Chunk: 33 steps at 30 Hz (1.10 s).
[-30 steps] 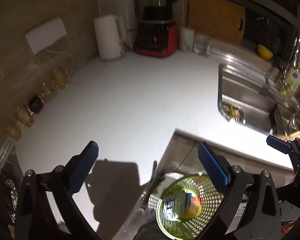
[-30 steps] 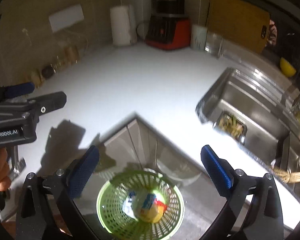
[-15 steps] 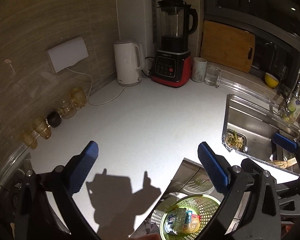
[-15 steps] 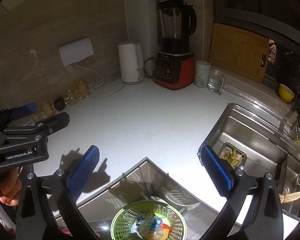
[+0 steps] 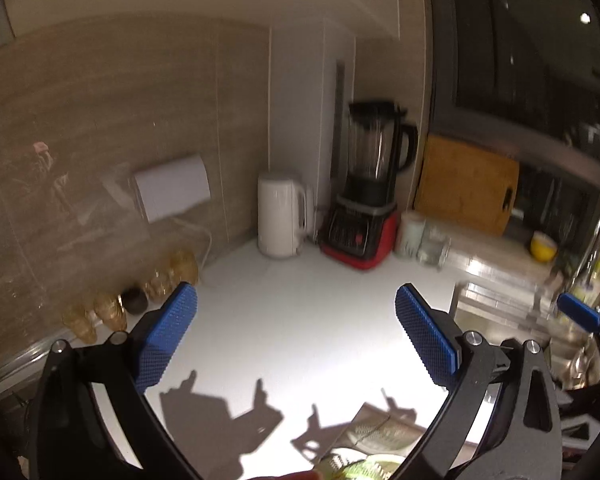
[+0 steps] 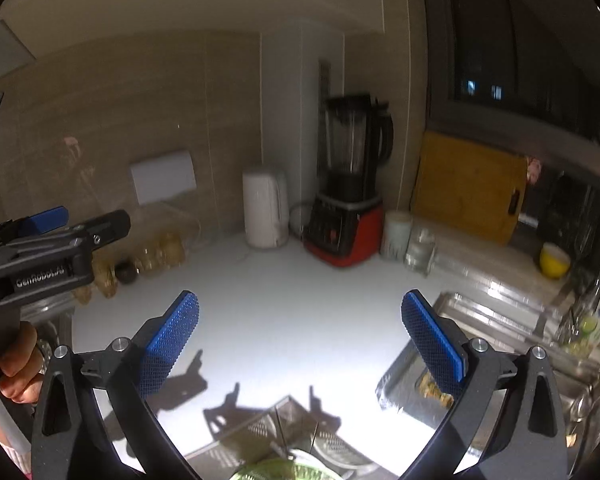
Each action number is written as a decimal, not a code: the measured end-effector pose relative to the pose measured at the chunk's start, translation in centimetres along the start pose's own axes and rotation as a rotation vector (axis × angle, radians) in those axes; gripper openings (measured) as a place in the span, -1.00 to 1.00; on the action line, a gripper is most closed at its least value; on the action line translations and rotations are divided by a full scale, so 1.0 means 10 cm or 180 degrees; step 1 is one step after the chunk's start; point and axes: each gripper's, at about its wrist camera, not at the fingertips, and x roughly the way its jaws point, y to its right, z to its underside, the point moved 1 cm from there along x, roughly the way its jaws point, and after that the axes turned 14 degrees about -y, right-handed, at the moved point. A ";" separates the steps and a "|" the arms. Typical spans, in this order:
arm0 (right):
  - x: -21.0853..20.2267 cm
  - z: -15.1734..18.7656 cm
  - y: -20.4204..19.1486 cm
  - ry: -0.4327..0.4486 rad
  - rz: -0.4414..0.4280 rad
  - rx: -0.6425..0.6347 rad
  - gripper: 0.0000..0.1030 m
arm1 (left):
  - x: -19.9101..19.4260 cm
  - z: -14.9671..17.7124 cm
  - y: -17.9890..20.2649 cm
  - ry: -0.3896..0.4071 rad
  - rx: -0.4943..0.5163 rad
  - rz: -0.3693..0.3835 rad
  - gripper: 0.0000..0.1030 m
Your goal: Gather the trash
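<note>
Both of my grippers pointed level across the white counter [image 5: 300, 320] toward the back wall, while the green basket [image 6: 284, 472] that takes the trash sat down below the counter's inner corner, showing only as a sliver at the bottom edge of each view. So it lay beneath and behind my fingers, not ahead of them; I judged the right gripper [image 6: 300, 340] slightly nearer, since the rim showed more centred under it. The left gripper [image 5: 296, 336] had its blue pads spread wide with nothing between them, and the right's were equally apart and empty. I could find no loose trash on the counter. The basket's contents were cut off, the left view was blurred, and something lay in the sink [image 6: 432, 384] strainer that I could not identify.
</note>
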 end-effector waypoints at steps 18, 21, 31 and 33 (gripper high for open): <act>-0.11 -0.12 -0.17 0.0118 0.0039 0.0052 0.96 | -0.15 -0.06 -0.06 0.0141 -0.0040 -0.0042 0.85; -0.14 -0.10 -0.19 0.0125 0.0069 0.0042 0.96 | -0.14 -0.05 -0.04 0.0144 -0.0006 -0.0024 0.85; -0.16 -0.07 -0.16 0.0117 0.0121 0.0081 0.96 | -0.12 -0.02 0.02 0.0096 0.0022 0.0003 0.85; -0.16 -0.07 -0.16 0.0115 0.0127 0.0094 0.96 | -0.12 -0.02 0.03 0.0095 0.0033 0.0004 0.85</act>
